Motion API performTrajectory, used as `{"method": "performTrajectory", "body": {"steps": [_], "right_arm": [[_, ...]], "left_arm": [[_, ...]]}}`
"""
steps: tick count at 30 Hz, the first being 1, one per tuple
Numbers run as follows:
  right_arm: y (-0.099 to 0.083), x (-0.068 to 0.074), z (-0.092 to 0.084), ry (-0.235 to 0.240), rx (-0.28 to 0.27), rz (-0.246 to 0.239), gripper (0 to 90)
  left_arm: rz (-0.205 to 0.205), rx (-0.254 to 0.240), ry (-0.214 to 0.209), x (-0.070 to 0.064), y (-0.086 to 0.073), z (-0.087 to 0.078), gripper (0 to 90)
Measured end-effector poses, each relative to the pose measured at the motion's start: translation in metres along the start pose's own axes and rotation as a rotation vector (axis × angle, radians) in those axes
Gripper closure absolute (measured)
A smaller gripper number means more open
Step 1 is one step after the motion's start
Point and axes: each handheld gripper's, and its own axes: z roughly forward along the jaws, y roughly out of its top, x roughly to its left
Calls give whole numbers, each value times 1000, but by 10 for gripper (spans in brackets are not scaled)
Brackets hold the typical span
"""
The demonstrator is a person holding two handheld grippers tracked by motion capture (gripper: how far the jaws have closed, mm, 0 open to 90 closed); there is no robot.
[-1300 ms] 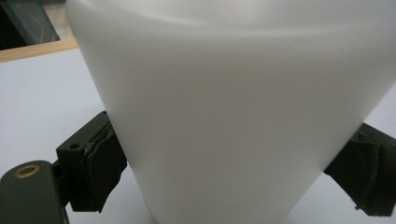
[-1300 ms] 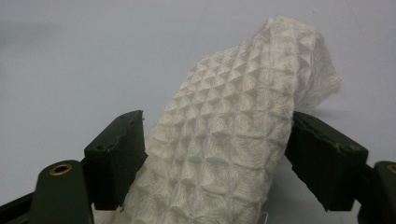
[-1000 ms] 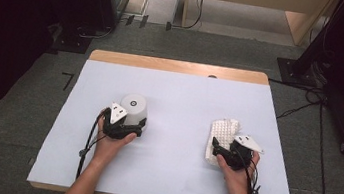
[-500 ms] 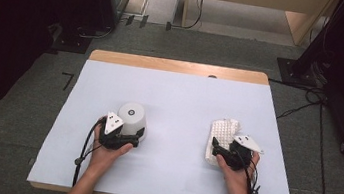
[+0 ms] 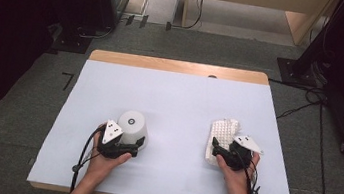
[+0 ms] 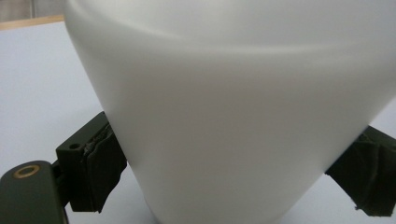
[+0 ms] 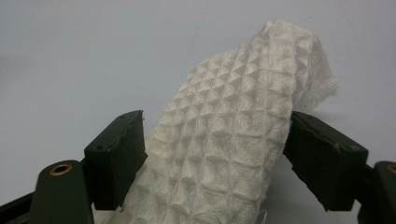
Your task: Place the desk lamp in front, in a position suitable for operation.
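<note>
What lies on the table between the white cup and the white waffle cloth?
Nothing. In the high view, the stretch of pale table between the upturned white cup and the waffle cloth is bare.

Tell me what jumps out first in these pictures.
An upside-down white plastic cup stands left of centre on the pale blue table top, clasped between the pads of the left gripper. To the right lies a folded white waffle-weave cloth, its near end pinched by the right gripper. Dark floor and cables surround the table.
</note>
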Motion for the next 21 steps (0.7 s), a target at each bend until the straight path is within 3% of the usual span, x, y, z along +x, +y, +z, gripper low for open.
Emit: {"method": "performTrajectory", "body": {"steps": [8, 17, 21], "right_arm": [[2, -5, -5, 12, -14, 33, 212], [7, 1, -9, 21, -18, 7, 208], [9, 2, -12, 22, -27, -1, 204]], "left_arm": [[0, 0, -19, 3, 0, -1, 78], [2, -7, -18, 2, 5, 1, 76], [3, -28, -37, 0, 6, -2, 58]]}}
